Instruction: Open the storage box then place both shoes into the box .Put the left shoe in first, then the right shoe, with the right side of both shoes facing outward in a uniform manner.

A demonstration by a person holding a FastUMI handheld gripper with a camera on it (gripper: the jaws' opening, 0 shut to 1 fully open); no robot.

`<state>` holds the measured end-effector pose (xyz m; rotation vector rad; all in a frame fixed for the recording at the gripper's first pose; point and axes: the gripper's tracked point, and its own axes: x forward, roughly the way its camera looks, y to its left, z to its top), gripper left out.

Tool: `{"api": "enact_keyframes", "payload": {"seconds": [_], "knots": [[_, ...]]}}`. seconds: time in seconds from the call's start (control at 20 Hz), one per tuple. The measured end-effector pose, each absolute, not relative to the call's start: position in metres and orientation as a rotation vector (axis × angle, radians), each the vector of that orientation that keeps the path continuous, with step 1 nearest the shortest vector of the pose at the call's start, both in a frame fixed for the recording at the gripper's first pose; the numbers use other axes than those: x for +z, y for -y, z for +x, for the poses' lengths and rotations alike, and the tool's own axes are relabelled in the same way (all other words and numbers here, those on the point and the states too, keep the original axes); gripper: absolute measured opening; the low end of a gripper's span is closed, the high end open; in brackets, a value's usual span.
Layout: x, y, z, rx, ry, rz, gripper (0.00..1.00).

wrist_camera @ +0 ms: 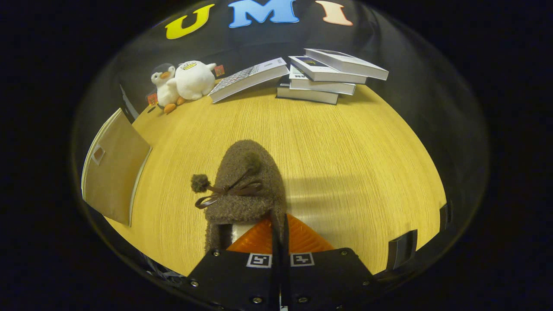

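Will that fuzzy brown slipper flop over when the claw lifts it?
Probably a bit. The brown slipper looks soft and woolly, so its toe may sag. It seems light for its size. The claw is pinched on its heel edge, and fuzzy fabric likely won't slip easily.

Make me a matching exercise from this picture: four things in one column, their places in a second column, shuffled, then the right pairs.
Things:
1. brown fuzzy shoe
2. plush toys
3. stack of books
4. storage box

Places:
A. far end of the table, right of the leaning book
B. clamped at its rim in the gripper, jaws shut on it
C. far corner, left of the leaning book
D. left of the shoe, at the table's edge

Pairs: 1-B, 2-C, 3-A, 4-D
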<state>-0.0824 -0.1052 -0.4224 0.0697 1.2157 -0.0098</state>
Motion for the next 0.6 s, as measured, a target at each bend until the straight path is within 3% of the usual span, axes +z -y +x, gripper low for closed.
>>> {"api": "enact_keyframes", "payload": {"seconds": [0.6], "knots": [[-0.340,0.036,-0.052,-0.061,-1.141,0.303,0.01]]}}
